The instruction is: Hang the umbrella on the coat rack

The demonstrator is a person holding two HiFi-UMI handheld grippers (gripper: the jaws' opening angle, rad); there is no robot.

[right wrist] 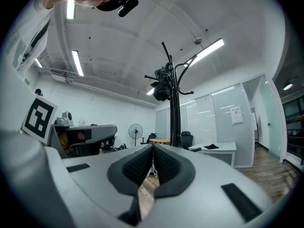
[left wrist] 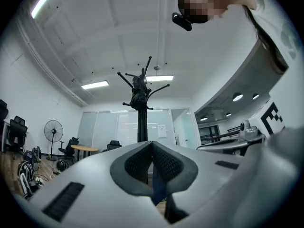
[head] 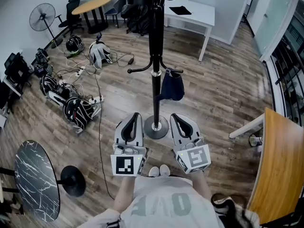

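Observation:
The black coat rack (head: 156, 65) stands in the middle of the room on a round base (head: 156, 127). A folded dark blue umbrella (head: 172, 86) hangs from one of its low hooks, right of the pole. My left gripper (head: 136, 116) and right gripper (head: 175, 117) are side by side just short of the base, one on each side of the pole. Both are shut with nothing between the pads. The left gripper view has the shut left gripper (left wrist: 152, 148) under the rack (left wrist: 141, 113). The right gripper view has the shut right gripper (right wrist: 152, 150) under the rack (right wrist: 175, 108).
Dark bags hang at the rack's top (head: 137, 6). Helmets, bags and cables (head: 76, 106) litter the floor at the left. A marble round table (head: 35, 186) stands near left, a wooden table (head: 280, 165) at the right, a white desk (head: 190, 13) behind, and a fan (head: 42, 17) far left.

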